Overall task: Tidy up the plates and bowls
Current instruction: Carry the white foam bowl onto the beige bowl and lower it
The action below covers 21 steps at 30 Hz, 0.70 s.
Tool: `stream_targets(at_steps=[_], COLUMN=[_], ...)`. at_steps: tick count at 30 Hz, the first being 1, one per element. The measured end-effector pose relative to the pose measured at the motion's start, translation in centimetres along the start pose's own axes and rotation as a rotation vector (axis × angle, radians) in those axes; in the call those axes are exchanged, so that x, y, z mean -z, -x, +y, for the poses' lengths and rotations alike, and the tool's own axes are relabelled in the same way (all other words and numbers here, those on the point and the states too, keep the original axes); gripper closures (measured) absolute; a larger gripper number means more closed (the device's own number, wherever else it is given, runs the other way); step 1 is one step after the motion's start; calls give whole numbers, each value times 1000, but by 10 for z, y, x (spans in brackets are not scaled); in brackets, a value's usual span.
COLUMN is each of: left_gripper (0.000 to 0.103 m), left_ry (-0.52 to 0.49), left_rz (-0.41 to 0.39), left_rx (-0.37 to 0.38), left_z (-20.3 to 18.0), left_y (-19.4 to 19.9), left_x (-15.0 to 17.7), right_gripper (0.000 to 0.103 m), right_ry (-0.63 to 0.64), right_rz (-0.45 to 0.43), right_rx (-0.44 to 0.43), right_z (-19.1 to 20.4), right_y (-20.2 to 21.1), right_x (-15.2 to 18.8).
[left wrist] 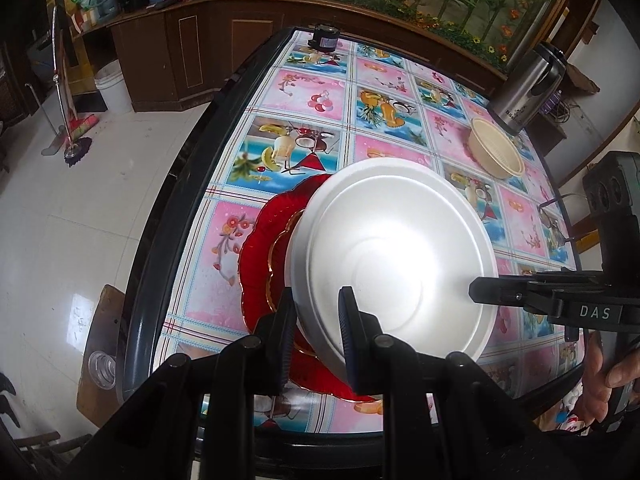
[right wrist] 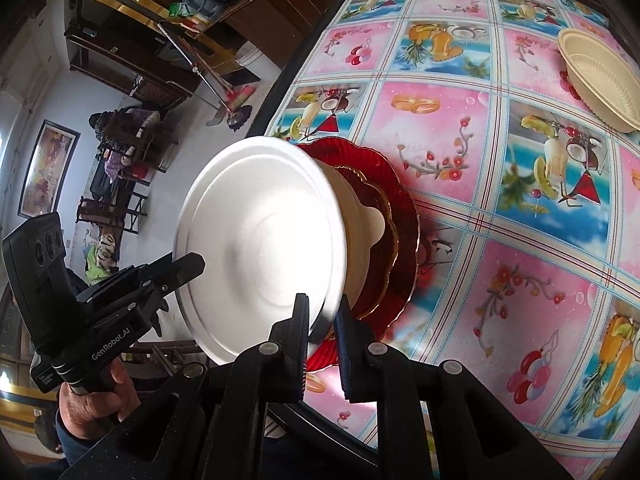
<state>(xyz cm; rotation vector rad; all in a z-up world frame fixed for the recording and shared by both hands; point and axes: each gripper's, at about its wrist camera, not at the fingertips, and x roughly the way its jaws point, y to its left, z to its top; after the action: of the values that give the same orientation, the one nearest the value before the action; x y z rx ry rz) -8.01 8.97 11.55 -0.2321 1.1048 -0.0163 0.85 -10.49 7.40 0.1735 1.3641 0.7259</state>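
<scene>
White bowl (left wrist: 396, 256): matt, foam-like. Red plate (left wrist: 260, 264): glossy, translucent, glass-like, ribbed. Cream bowl (left wrist: 496, 152): dull ridged plastic. Bench (left wrist: 304, 100) cover: shiny printed vinyl. Flask (left wrist: 528, 88): brushed metal. Tongs (left wrist: 316, 332): matt black plastic.

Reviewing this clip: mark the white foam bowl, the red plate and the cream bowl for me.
white foam bowl (left wrist: 400, 256), left wrist view, on its inner base.
red plate (left wrist: 260, 248), left wrist view, on its scalloped left rim.
cream bowl (right wrist: 600, 76), right wrist view, on its ribbed inside wall.
</scene>
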Motion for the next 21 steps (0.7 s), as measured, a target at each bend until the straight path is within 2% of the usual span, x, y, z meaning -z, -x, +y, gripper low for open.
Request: stream_targets(at_steps=[7,10,12,15,21], left_gripper=[84,81,77,69,64], left_ry=[11,18,24,34,43], left_rz=[-2,-8,-15,-31,-86], left_rx=[-3,-8,-10,-21,-27], left_z=[2,3,4,6,3], left_y=[-2,0,2,8,26], left_x=[-2,-4,-4,-5,-11], right_gripper=[87,73,68,67,67], right_ry=[7,20,21,22,-6], right_rz=[1,4,-1,-12,-69], right_rx=[-2,0,-1,-8,-39], right_z=[-1,1,2,1,-16], right_y=[-1,-3,-1,5,32], right_x=[1,1,3,3,5])
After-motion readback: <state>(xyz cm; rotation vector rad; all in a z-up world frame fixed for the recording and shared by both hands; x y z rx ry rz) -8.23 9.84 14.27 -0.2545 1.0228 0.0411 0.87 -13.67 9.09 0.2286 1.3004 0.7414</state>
